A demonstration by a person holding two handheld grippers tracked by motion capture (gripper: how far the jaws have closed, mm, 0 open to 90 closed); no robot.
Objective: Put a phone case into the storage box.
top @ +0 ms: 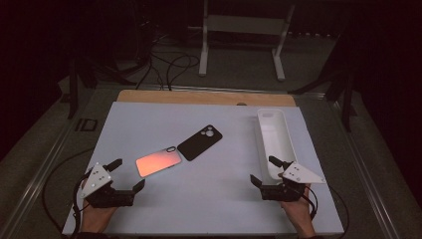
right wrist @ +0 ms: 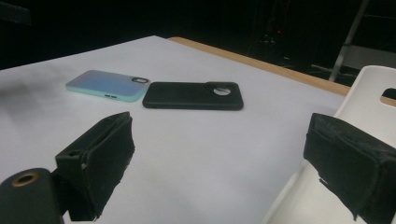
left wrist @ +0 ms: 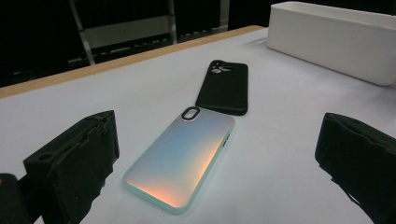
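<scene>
Two open grippers wait at the near edge of the white table (top: 149, 119), with two phone cases lying between and beyond them.

At 7 o'clock the left gripper (top: 128, 174) sits low on the table, jaws spread wide and holding nothing; from its own view the shiny phone case (left wrist: 182, 156) lies flat just ahead, between the jaw tips and clear of both. In the high view that case (top: 157, 161) glows orange-pink near the centre, and the black phone case (top: 200, 142) lies at its 1 o'clock, corners touching or nearly so. At 3 o'clock the long white tray (top: 276, 142) runs front to back. At 5 o'clock the right gripper (top: 264, 172) rests with jaws wide and empty, its outer jaw over the tray's near end.
</scene>
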